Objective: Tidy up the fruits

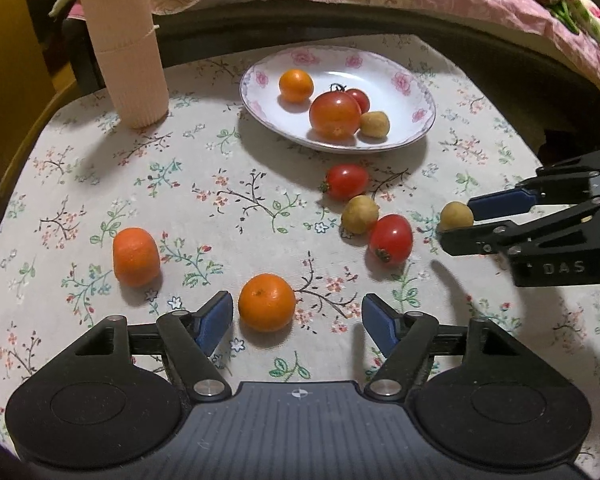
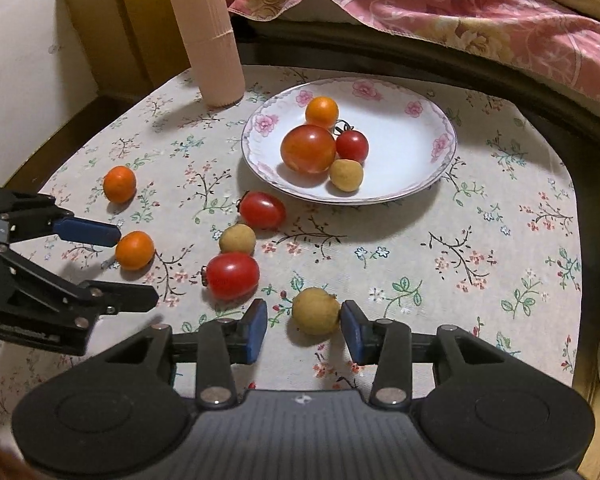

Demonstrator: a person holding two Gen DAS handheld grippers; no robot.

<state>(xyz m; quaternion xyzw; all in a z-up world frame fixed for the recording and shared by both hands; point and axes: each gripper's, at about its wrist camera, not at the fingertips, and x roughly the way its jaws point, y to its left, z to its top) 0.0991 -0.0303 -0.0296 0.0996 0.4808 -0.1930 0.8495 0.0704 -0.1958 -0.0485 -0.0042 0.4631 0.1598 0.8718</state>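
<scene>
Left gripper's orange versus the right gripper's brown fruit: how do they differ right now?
The orange is bigger, bright and glossy; the brown fruit is smaller, dull tan. The left gripper stands clear of the orange; the right gripper sits close around the brown fruit. Both lie on the tablecloth, unlifted.

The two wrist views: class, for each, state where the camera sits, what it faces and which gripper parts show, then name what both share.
Left wrist: sits on the left gripper, angled down at an orange; own open fingers, right gripper at the right edge.
Right wrist: sits on the right gripper, angled down at a tan fruit; own open fingers.
Shared: plate, pink cylinder.
</scene>
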